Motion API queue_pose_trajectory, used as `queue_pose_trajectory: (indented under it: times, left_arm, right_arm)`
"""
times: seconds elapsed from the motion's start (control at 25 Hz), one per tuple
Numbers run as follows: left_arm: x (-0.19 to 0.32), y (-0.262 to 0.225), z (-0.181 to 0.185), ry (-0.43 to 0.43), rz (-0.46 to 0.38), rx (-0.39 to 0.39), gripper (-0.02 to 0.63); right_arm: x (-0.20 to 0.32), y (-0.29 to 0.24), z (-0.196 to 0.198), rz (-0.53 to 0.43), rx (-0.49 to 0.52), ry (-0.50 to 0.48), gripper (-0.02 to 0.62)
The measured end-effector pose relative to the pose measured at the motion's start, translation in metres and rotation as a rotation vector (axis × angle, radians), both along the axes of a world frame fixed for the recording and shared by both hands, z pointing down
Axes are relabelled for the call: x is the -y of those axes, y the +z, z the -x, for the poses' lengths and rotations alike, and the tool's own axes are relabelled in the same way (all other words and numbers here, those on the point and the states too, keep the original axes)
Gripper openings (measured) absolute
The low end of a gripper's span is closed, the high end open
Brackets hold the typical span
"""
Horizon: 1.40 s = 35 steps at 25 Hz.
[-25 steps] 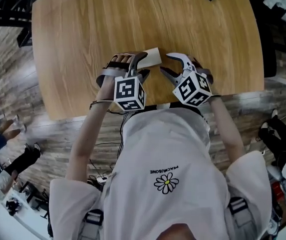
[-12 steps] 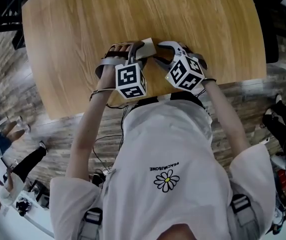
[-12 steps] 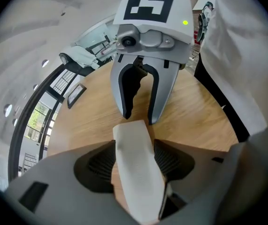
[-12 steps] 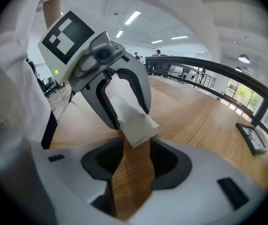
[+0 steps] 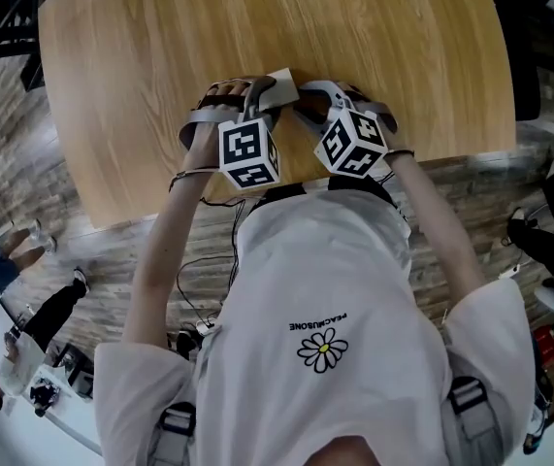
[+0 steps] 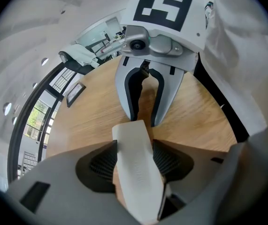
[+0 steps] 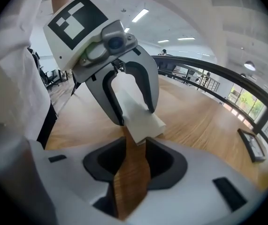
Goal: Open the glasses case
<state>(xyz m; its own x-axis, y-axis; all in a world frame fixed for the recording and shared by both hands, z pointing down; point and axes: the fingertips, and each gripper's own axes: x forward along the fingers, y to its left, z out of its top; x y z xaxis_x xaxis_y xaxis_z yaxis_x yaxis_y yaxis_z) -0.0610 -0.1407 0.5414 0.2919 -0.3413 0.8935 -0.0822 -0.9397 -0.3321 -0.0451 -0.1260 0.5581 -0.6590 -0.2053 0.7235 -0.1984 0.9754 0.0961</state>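
Observation:
A cream, oblong glasses case (image 5: 283, 77) lies closed on the round wooden table (image 5: 141, 56), close to its near edge. My left gripper (image 5: 263, 93) straddles one end of it. In the left gripper view the glasses case (image 6: 134, 172) fills the gap of my left gripper (image 6: 134, 146), whose jaws are closing with both ribbed pads against its sides. My right gripper (image 5: 304, 99) faces it from the other end. In the right gripper view the glasses case (image 7: 142, 117) ends at the tips of my right gripper (image 7: 134, 146); those jaws are closing, with only bare wood showing between the pads.
A black framed board (image 6: 75, 93) lies far across the table. The table's near edge runs just below both hands, against the person's white shirt (image 5: 325, 289). Wood-plank floor, chairs and people (image 5: 5, 289) surround the table.
Both grippers came down and drew together onto the case, one at each end. The case now shows far less between them in the head view.

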Motion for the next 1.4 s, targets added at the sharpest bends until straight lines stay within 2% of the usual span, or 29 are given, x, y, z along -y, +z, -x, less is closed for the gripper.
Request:
queue_pose_trajectory:
  times: [0.08, 0.12, 0.16, 0.28, 0.64, 0.88, 1.0, 1.4]
  left_arm:
    - [0.000, 0.001, 0.000, -0.011, 0.022, -0.007, 0.245]
    - [0.000, 0.000, 0.000, -0.015, 0.040, -0.012, 0.245]
    - [0.000, 0.000, 0.000, -0.019, 0.062, -0.016, 0.244]
    - [0.003, -0.001, 0.001, -0.021, 0.127, -0.016, 0.244]
    - [0.007, -0.007, 0.003, -0.046, 0.281, -0.071, 0.239]
    - [0.016, -0.011, 0.005, -0.040, 0.450, -0.118, 0.244]
    - [0.017, -0.013, 0.004, -0.019, 0.450, -0.104, 0.244]
    - [0.014, -0.023, 0.004, 0.027, 0.342, -0.060, 0.198]
  right_arm:
    - [0.002, 0.001, -0.001, 0.002, 0.007, 0.013, 0.130]
    - [0.003, 0.001, -0.002, -0.015, 0.001, 0.012, 0.085]
    - [0.005, 0.001, -0.002, -0.040, -0.010, 0.003, 0.075]
    - [0.006, 0.001, -0.002, -0.098, -0.035, -0.037, 0.072]
    - [0.005, 0.001, -0.003, -0.089, -0.040, -0.049, 0.061]
    - [0.007, 0.003, -0.004, -0.075, -0.039, -0.046, 0.061]
    - [0.007, 0.003, -0.005, -0.079, -0.043, -0.043, 0.058]
    - [0.002, 0.003, -0.005, -0.058, -0.037, -0.040, 0.054]
